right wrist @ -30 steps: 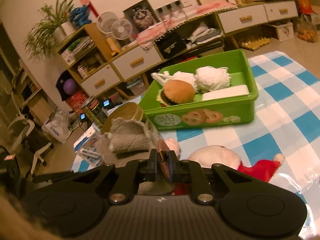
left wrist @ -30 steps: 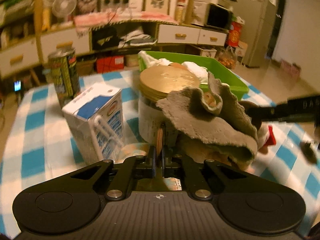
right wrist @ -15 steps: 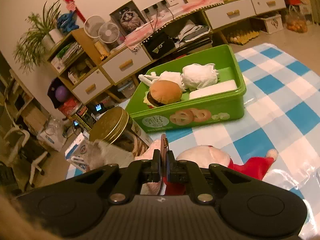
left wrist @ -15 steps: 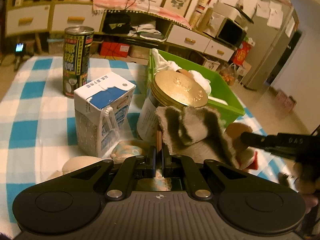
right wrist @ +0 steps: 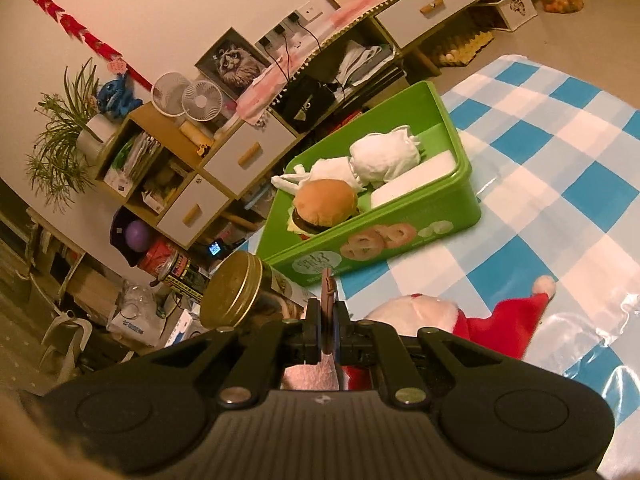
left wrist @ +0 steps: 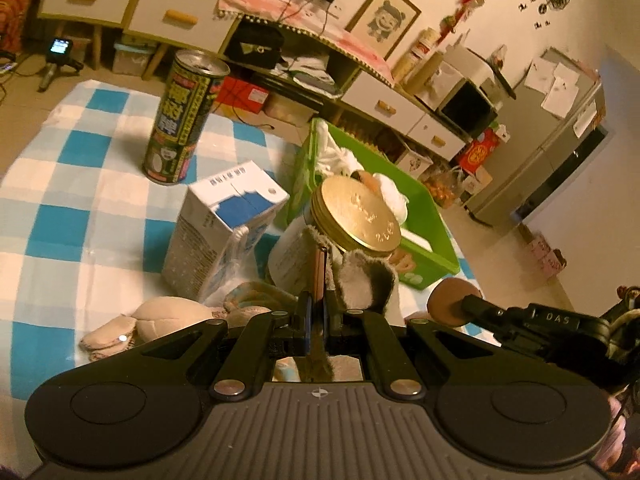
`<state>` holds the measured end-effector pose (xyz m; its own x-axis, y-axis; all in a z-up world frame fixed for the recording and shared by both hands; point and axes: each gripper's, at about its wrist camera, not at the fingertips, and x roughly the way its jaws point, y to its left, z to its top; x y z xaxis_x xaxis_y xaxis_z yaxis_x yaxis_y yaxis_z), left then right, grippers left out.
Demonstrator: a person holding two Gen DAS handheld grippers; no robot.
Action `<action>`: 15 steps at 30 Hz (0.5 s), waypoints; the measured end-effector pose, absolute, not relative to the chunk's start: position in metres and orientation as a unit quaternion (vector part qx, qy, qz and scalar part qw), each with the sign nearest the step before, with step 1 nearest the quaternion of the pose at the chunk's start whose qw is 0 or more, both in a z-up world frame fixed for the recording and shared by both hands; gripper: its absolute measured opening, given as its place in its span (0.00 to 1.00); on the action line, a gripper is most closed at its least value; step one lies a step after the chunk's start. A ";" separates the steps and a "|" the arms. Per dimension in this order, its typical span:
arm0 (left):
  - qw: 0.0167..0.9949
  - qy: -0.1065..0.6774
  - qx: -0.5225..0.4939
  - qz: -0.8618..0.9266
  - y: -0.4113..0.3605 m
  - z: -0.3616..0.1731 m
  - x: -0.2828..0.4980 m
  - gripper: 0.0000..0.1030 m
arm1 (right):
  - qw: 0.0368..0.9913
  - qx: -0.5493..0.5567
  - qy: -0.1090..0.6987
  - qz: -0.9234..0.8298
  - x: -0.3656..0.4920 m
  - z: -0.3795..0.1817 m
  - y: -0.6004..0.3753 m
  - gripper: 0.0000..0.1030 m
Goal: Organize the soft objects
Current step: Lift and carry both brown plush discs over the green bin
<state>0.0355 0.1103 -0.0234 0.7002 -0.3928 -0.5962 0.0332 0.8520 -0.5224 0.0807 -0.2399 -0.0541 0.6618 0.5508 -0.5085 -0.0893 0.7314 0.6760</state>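
Note:
My left gripper (left wrist: 319, 268) is shut on a grey fuzzy cloth (left wrist: 366, 280) and holds it up in front of a gold-lidded jar (left wrist: 354, 216). The green bin (right wrist: 384, 236) holds a plush burger (right wrist: 325, 200), white cloth bundles (right wrist: 382, 156) and a white foam block (right wrist: 414, 180). It also shows in the left wrist view (left wrist: 424, 216). My right gripper (right wrist: 328, 286) is shut and empty, above a plush doll with a red Santa hat (right wrist: 516, 320) lying on the checked tablecloth. A beige plush (left wrist: 168, 318) lies at the left.
A milk carton (left wrist: 224, 228) and a tall drink can (left wrist: 182, 120) stand left of the jar. The right gripper's body (left wrist: 532, 320) reaches in at the right of the left wrist view. Blue-and-white tablecloth (right wrist: 560, 184) lies right of the bin.
My left gripper has lifted and tilted with the grey cloth, which now hangs smaller beside the jar. My right gripper has risen and rolled; the cloth is gone from its view.

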 end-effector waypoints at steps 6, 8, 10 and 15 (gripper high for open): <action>0.901 0.340 -0.247 -0.109 0.119 -0.009 0.027 0.00 | 0.856 0.316 0.362 0.190 0.079 -0.050 -0.239 0.06; 0.903 0.332 -0.251 -0.110 0.122 -0.004 0.025 0.00 | 0.856 0.317 0.361 0.191 0.079 -0.049 -0.239 0.06; 0.904 0.324 -0.256 -0.113 0.123 0.000 0.024 0.00 | 0.856 0.318 0.359 0.193 0.079 -0.047 -0.240 0.06; 0.905 0.309 -0.266 -0.117 0.122 0.010 0.025 0.00 | 0.856 0.328 0.350 0.195 0.081 -0.041 -0.243 0.06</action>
<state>0.0248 0.1224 0.0100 0.7813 -0.3764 -0.4979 0.0472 0.8311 -0.5542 0.0812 -0.2427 -0.0412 0.6787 0.5634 -0.4710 -0.1045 0.7089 0.6975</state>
